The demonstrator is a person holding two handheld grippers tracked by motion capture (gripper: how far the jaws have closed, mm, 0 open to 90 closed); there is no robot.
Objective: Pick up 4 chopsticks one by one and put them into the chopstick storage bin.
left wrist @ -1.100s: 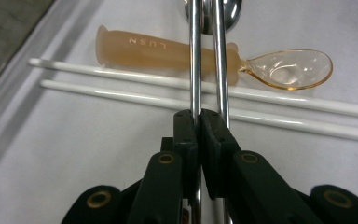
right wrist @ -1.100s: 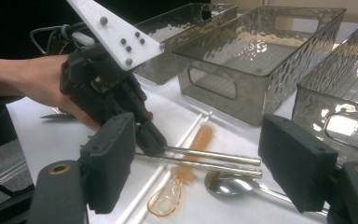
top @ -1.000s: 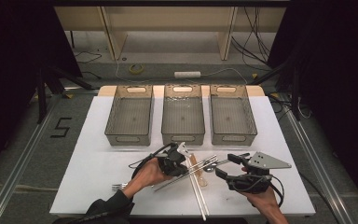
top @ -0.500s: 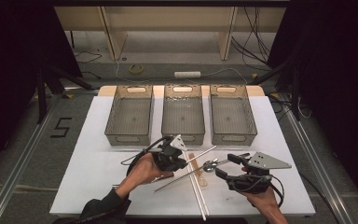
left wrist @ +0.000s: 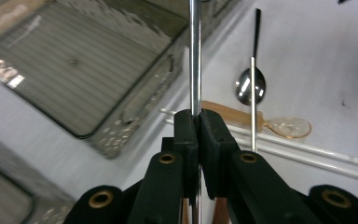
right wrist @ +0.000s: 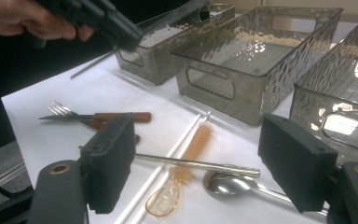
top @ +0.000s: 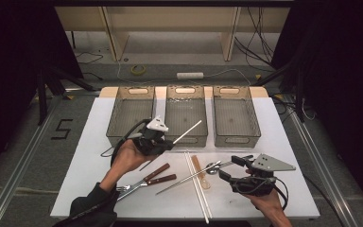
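My left gripper [top: 169, 144] is shut on a thin metal chopstick [top: 189, 130] and holds it in the air, tilted, in front of the left bin [top: 131, 116] and the middle bin [top: 185, 113]. In the left gripper view the chopstick [left wrist: 195, 56] runs straight up from the closed pads of that gripper [left wrist: 196, 119]. My right gripper [top: 229, 168] hovers open over the table at the right; its pads [right wrist: 109, 163] stand wide apart. Between them on the table lie a second metal chopstick [right wrist: 191, 163] and a metal spoon [right wrist: 228, 184].
Three grey see-through bins stand in a row at the back; the right bin [top: 234, 116] is one of them. On the white table [top: 283, 142] lie a fork and knife with wooden handles [top: 146, 182], a pair of white chopsticks [top: 198, 187] and an amber plastic spoon [top: 201, 172].
My left gripper has risen and moved toward the bins with the metal chopstick, which has come off the table. The right gripper has stayed where it was.
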